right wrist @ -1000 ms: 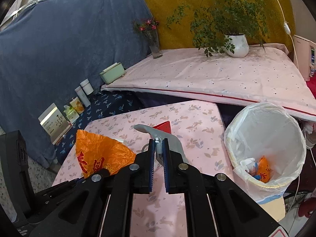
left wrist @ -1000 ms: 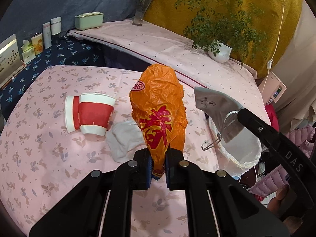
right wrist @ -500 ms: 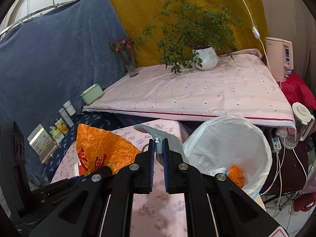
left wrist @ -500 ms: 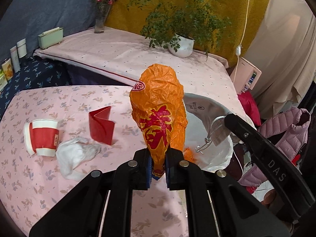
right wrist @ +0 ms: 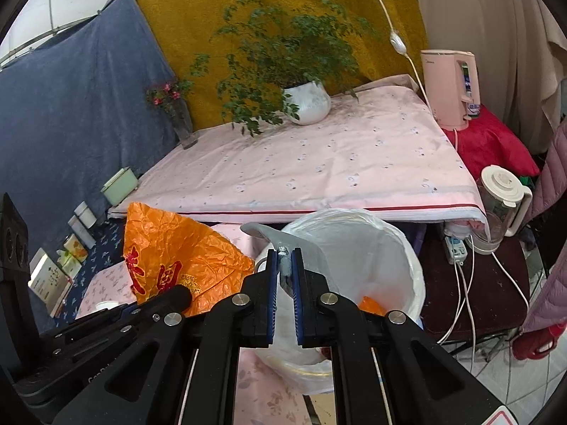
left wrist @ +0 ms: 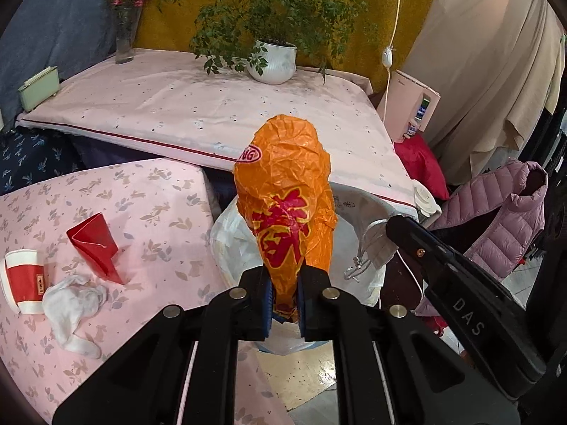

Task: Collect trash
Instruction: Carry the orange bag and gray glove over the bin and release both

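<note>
My left gripper (left wrist: 283,297) is shut on a crumpled orange plastic bag (left wrist: 287,205) and holds it over the white-lined trash bin (left wrist: 226,237). The bag also shows in the right wrist view (right wrist: 177,258). My right gripper (right wrist: 283,283) is shut on a grey face mask (right wrist: 280,248), also over the bin (right wrist: 382,248); the mask shows in the left wrist view (left wrist: 368,233). Orange trash (right wrist: 370,306) lies inside the bin. On the pink floral table (left wrist: 159,194) lie a red folded paper (left wrist: 95,244), a red-and-white paper cup (left wrist: 23,279) and a white crumpled tissue (left wrist: 72,301).
A raised pink-covered surface (left wrist: 212,106) behind holds a potted plant (left wrist: 273,60), a flower vase (left wrist: 124,42) and a green box (left wrist: 39,86). A pink appliance (right wrist: 450,88), a kettle (right wrist: 499,205), cables and a purple jacket (left wrist: 503,223) stand right of the bin.
Both grippers have moved right from over the table to over the bin, each still holding its item. The cup, tissue and red paper now lie far left.
</note>
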`<state>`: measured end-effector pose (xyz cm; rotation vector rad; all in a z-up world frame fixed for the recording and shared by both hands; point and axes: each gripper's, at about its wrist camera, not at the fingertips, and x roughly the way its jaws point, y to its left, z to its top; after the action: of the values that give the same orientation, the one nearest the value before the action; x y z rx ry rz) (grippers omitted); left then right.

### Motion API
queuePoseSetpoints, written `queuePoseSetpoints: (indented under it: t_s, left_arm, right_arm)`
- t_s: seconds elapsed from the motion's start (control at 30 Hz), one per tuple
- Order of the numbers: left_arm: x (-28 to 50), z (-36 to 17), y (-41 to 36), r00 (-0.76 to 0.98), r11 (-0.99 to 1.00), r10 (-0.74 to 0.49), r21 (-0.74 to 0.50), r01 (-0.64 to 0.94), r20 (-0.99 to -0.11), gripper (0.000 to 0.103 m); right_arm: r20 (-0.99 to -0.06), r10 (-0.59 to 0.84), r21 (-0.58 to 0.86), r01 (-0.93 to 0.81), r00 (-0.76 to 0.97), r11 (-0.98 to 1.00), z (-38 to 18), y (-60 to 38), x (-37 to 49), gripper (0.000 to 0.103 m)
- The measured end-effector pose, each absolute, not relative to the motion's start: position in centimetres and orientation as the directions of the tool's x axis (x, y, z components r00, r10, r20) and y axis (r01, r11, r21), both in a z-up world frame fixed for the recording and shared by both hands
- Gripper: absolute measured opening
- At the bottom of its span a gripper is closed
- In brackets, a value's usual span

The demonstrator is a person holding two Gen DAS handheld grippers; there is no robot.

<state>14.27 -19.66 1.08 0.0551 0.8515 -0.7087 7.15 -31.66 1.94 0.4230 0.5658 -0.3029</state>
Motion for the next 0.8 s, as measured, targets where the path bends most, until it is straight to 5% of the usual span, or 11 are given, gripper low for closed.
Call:
queuePoseSetpoints:
  t_s: [0.13, 0.2, 0.27, 0.8]
  left_arm:
    - [14.6, 0.8, -20.8, 0.437, 0.759, -0.563, -0.231, 0.608, -0.701, 0.012]
    - [14.7, 0.8, -21.1, 0.449, 0.763, -0.56, -0.222, 0.606, -0.696, 0.038]
    - [14.9, 0.7, -21.2, 0.476, 0.781, -0.543, -0.209, 0.588, -0.692, 0.053]
    - [15.8, 0.0, -18.9, 0.52, 0.835, -0.485, -0.195, 0.514, -0.703, 0.055]
  right_arm:
    - [-0.587, -0.171, 0.3, 0.408, 0.792, 0.862, 1.2, -32.8, 7.5, 0.008]
    - [-0.593, -0.178, 0.297, 0.419, 0.785, 0.858, 0.9, -33.1, 7.7, 0.009]
    - [-0.598, -0.182, 0.299, 0.428, 0.78, 0.853, 0.6, -33.2, 7.8, 0.015]
    - [-0.589, -0.188, 0.286, 0.42, 0.786, 0.861, 1.0, -32.2, 7.8, 0.031]
